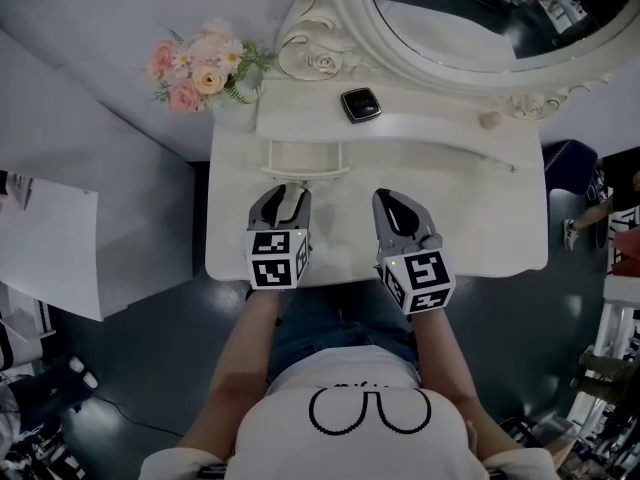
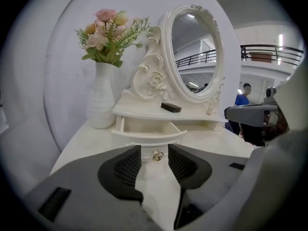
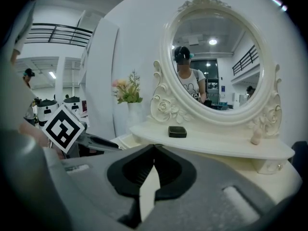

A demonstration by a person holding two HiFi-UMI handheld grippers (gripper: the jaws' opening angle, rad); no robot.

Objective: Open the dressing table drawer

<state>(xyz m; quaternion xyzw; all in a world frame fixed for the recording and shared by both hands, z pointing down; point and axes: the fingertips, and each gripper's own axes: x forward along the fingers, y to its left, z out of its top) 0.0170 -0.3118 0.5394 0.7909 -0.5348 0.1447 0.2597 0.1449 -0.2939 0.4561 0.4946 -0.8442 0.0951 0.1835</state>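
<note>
The mirror [image 1: 450, 18] is cut off by the head view's top edge. There the drawer [image 1: 305, 175] knob [image 2: 157, 154] cannot be made out at the left hand-held gripper [image 1: 288, 193]. The pink thing [image 1: 490, 120] on the shelf [image 1: 420, 128] is too small to be identified.

White flower vase [image 2: 101, 102]; small black case [image 1: 360, 104] right of it.

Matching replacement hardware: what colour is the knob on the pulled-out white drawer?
Small round metal knob: shiny silver, best seen in left gripper view.
</note>
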